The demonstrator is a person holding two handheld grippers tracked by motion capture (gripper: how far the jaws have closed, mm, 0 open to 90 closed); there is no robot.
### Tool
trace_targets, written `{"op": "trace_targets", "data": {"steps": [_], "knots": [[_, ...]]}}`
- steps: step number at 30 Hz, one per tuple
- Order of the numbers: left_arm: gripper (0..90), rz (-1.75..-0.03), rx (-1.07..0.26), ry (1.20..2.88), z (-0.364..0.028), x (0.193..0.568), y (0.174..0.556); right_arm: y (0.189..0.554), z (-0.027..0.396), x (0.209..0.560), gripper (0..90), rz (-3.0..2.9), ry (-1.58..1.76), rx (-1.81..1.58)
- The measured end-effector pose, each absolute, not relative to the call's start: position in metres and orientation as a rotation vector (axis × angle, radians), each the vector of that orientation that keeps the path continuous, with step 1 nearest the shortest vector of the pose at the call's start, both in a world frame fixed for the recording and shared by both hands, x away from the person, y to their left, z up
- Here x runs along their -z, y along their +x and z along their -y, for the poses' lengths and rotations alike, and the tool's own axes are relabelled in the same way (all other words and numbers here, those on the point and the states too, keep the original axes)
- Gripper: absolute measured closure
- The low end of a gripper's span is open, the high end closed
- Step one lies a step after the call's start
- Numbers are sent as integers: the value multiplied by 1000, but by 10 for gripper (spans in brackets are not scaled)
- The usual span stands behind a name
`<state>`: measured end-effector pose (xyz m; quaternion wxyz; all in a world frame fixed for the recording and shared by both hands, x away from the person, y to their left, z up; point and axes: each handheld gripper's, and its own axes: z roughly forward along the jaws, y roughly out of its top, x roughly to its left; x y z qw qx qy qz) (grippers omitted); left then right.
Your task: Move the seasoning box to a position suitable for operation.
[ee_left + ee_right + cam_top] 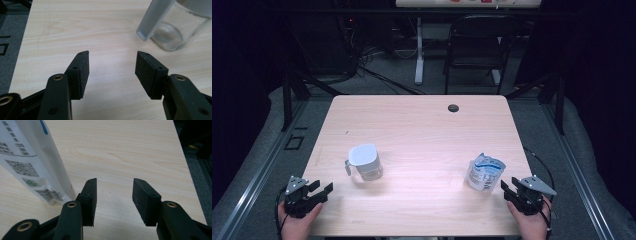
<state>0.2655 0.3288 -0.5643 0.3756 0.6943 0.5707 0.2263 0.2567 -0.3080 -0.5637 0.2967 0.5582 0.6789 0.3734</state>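
Observation:
A clear glass pitcher (364,163) with a white lid and grey handle stands on the left half of the wooden table (412,125). A white and blue stand-up pouch (485,172), open at the top, stands on the right half. My left gripper (324,190) rests near the front left corner, open, a short way in front of the pitcher (175,27). My right gripper (505,189) is open near the front right corner, just right of the pouch (32,160). Nothing lies between either pair of jaws.
A small dark cable hole (453,108) sits near the table's far edge. Behind the table stand a black folding chair (479,47) and a white desk leg (419,50), with cables on the floor. Grey floor borders both sides.

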Motion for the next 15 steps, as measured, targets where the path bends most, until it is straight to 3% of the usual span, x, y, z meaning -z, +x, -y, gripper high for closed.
{"op": "trace_targets", "data": {"steps": [15], "knots": [[454,-1422,-597,1776,-320,564,265,254,319,561,553,-1768,1528,-1006]]}}
